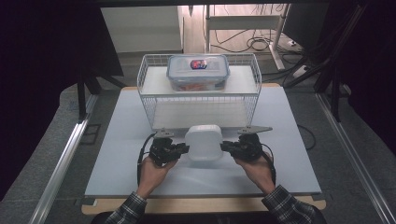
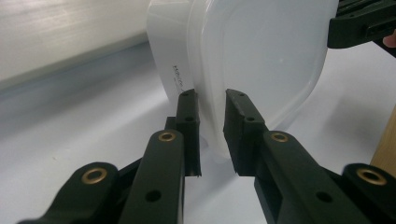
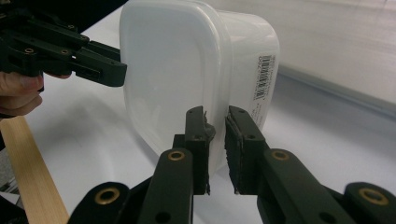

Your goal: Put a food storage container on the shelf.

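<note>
White plastic container point(image 1: 203, 142) with its lid on sits near the middle of the bench point(image 1: 116, 140), a little toward the front edge. The left gripper point(image 1: 184, 149) pinches its left rim, the jaws almost pressed together around the edge. The right gripper point(image 1: 225, 146) pinches the opposite rim in the same way. Behind it, at the back edge, a wire rack point(image 1: 149, 100) carries a clear box with blue clips point(image 1: 198, 72) on its top shelf.

Tub point(image 1: 203, 142) translucent smooth plastic; basket point(image 1: 150, 109) white wire; table edge point(image 3: 35, 172) wood.
</note>
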Tool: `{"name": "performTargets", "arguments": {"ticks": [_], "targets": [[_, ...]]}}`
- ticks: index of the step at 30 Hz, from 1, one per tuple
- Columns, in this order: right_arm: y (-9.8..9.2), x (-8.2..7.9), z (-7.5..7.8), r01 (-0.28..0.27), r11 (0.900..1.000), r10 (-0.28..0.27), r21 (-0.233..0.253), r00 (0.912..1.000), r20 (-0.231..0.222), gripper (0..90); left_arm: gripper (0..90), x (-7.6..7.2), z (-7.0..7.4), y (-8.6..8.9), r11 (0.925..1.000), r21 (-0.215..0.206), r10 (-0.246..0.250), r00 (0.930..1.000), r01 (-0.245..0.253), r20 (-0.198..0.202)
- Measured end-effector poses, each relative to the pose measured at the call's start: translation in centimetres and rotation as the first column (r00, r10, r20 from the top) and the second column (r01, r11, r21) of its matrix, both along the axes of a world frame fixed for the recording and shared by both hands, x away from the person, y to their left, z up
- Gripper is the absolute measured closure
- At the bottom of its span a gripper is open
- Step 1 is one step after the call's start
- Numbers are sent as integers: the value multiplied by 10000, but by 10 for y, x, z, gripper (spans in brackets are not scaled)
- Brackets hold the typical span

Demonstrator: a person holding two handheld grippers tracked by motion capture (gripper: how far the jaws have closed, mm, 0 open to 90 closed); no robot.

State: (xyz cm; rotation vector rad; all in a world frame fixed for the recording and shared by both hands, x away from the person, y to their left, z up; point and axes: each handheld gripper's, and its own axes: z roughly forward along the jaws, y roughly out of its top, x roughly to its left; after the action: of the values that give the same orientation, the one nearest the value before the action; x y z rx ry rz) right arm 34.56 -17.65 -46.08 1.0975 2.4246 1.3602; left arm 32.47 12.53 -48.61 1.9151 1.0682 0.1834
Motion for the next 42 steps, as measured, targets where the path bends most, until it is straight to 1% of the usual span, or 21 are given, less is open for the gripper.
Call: {"name": "performTargets", "arguments": {"ticks": [6,7,10,14,21,22,23,25,26,27,30,31,32,33,37,39,42], "targets": [[0,0,6,-55,9998,50,190,9997,249,793,771,-1,7,1,10000,-79,20,9996,-18,283],[-1,0,7,-56,9998,50,215,9996,294,793,771,-1,10,2,10000,-86,41,9992,-38,390],[-1,0,9,-70,9996,58,287,9992,397,793,771,-2,13,2,9999,-97,45,9988,-40,490],[-1,0,16,-119,9991,95,404,9982,595,794,771,-1,19,4,9999,-131,62,9979,-54,641],[1,1,33,-179,9979,117,627,9951,984,795,771,-1,39,7,9998,-186,145,9930,-124,1169],[1,2,35,-175,9976,106,663,9945,1038,795,771,0,44,8,9996,-210,192,9915,-167,1288],[2,2,43,-199,9972,112,717,9928,1195,795,771,0,47,8,9996,-215,204,9906,-176,1356],[2,3,45,-197,9970,103,743,9923,1236,795,771,0,55,9,9997,-206,195,9879,-166,1537],[3,4,53,-230,9965,119,800,9907,1355,795,771,0,58,10,9996,-205,200,9869,-169,1601],[3,4,53,-230,9965,119,800,9907,1355,795,771,0,63,11,9997,-171,180,9858,-153,1672],[4,6,64,-294,9949,141,960,9877,1559,795,772,1,76,13,9996,-174,257,9810,-228,1925],[5,7,67,-309,9946,148,993,9872,1587,795,772,1,80,14,9996,-158,266,9793,-240,2007],[6,8,75,-360,9936,177,1073,9857,1674,795,773,1,85,15,9996,-156,279,9775,-252,2092],[6,8,75,-360,9936,177,1073,9857,1674,795,773,1,90,15,9995,-156,298,9758,-271,2167],[8,12,91,-466,9910,226,1253,9822,1867,795,773,2,111,18,9993,-153,360,9671,-332,2519],[9,14,99,-512,9894,236,1359,9801,1973,795,774,3,119,19,9993,-165,375,9641,-344,2627],[10,17,111,-538,9887,228,1397,9764,2146,795,774,5,131,21,9989,-222,460,9593,-414,2786]]}}
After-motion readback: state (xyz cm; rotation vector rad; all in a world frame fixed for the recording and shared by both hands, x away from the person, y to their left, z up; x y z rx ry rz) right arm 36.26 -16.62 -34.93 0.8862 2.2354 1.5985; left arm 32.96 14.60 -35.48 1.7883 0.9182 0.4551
